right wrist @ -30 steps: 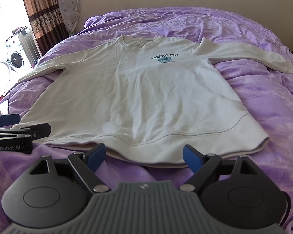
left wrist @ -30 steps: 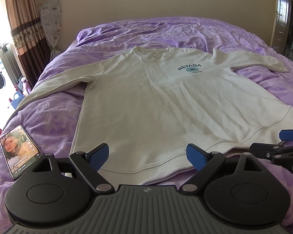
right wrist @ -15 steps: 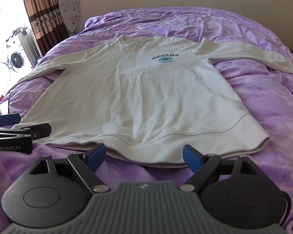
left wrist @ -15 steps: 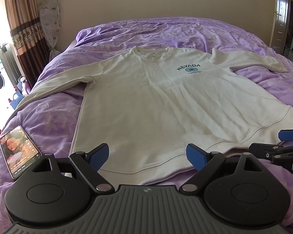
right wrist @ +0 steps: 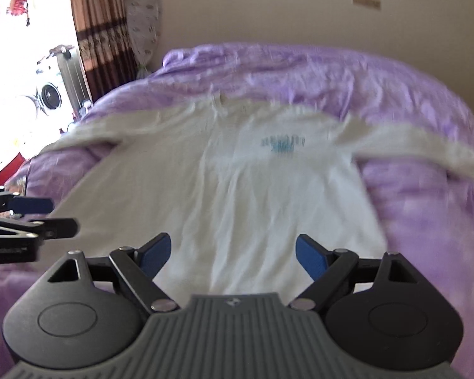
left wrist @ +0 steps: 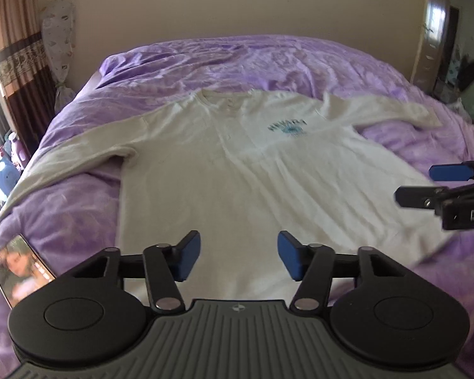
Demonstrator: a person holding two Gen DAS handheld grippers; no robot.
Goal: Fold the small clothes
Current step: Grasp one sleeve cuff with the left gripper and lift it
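Observation:
A cream long-sleeved sweatshirt (left wrist: 237, 170) with a blue chest print lies flat, front up, on the purple bedspread (left wrist: 268, 63); it also shows in the right wrist view (right wrist: 252, 183). Both sleeves are spread out sideways. My left gripper (left wrist: 238, 255) is open and empty above the lower left part of the shirt. My right gripper (right wrist: 232, 255) is open and empty above the lower middle of the shirt. Each gripper shows at the edge of the other's view, the right one (left wrist: 433, 186) and the left one (right wrist: 44, 214). Both views are motion-blurred.
A phone (left wrist: 19, 268) with a lit screen lies on the bed left of the shirt's hem. A curtain (right wrist: 98, 31) and a washing machine (right wrist: 47, 98) stand beyond the left side of the bed. A doorway (left wrist: 452, 31) is at the right.
Both grippers have moved forward over the shirt's hem, which is now under them and out of sight. The left gripper's jaws stand a little closer together. The shirt lies as before.

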